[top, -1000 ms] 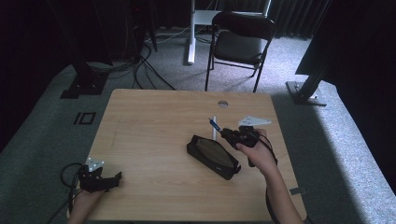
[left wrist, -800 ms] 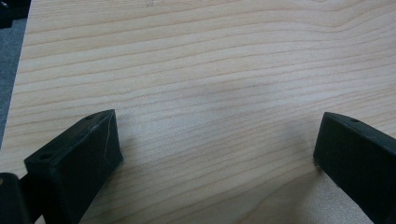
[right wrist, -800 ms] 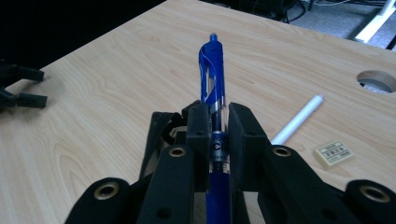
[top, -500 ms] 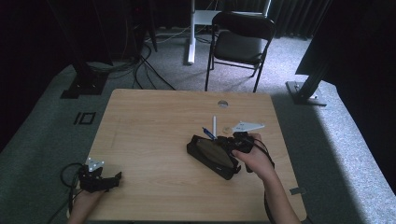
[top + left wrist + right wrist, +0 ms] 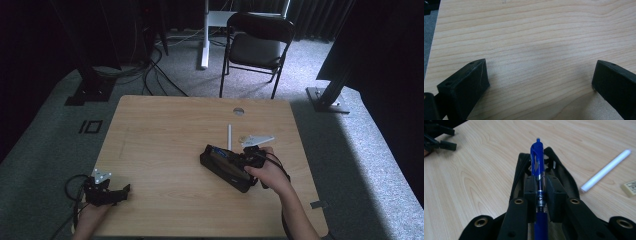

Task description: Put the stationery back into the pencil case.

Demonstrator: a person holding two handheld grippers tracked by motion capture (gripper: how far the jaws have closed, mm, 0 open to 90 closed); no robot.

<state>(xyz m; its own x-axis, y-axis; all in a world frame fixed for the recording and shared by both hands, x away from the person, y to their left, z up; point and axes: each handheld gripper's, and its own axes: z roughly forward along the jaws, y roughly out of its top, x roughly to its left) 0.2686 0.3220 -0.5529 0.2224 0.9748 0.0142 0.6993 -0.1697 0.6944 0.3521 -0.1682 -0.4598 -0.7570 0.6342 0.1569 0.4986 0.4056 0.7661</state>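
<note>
Two jaws of the right gripper (image 5: 540,192) squeeze a blue pen (image 5: 538,165) over the black pencil case (image 5: 225,167); the left gripper (image 5: 541,82) is wide open.

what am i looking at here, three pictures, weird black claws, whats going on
A person sits at a wooden table and holds a two-jaw hand tool in each hand. The high view looks down from above; the other two pictures come from cameras riding on each tool.

The left gripper rests near the table's edge with its jaws wide apart and nothing between them. The right gripper is clamped on a blue pen, holding it over an open black pencil case.

Beside the case lie a white stick and a small pale eraser.
</note>
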